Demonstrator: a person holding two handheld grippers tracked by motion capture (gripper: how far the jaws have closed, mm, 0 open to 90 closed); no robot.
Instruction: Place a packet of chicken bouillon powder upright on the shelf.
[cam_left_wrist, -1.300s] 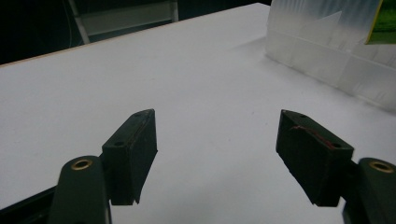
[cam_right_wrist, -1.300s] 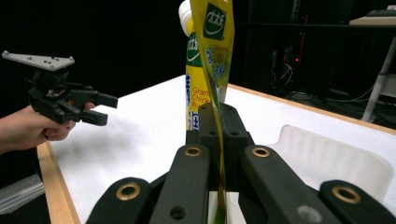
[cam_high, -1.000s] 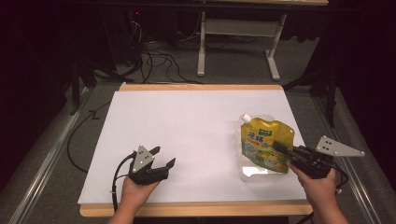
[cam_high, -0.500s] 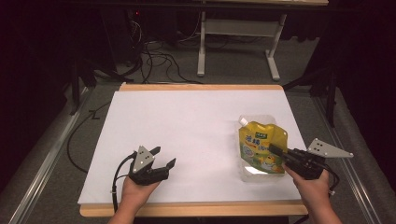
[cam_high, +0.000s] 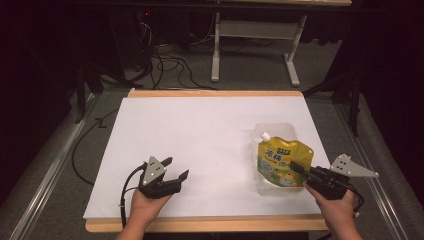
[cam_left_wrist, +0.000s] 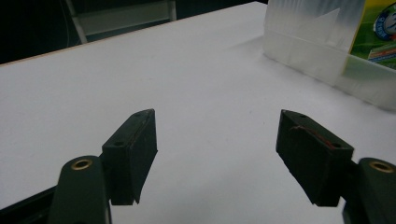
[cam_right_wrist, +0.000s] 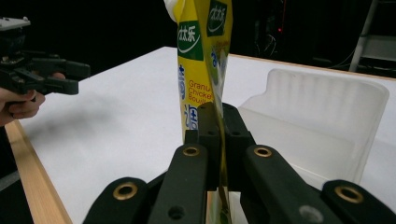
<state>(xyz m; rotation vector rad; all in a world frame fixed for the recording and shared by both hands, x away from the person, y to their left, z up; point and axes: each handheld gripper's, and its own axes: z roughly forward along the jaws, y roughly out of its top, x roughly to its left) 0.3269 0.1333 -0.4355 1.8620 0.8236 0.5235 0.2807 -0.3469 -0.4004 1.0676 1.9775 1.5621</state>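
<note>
Yellow, soft plastic spouted pouch (cam_high: 280, 162), one in count, hung at four o'clock over the single clear plastic tray (cam_high: 272, 187), clamped by its thin edge in the right gripper (cam_high: 296, 169), so it could slip and topple, while the left gripper (cam_high: 177, 169) rested jaws apart.

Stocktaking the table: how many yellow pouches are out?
1. The yellow pouch is at the table's right, clamped in the right gripper over a clear tray.
</note>
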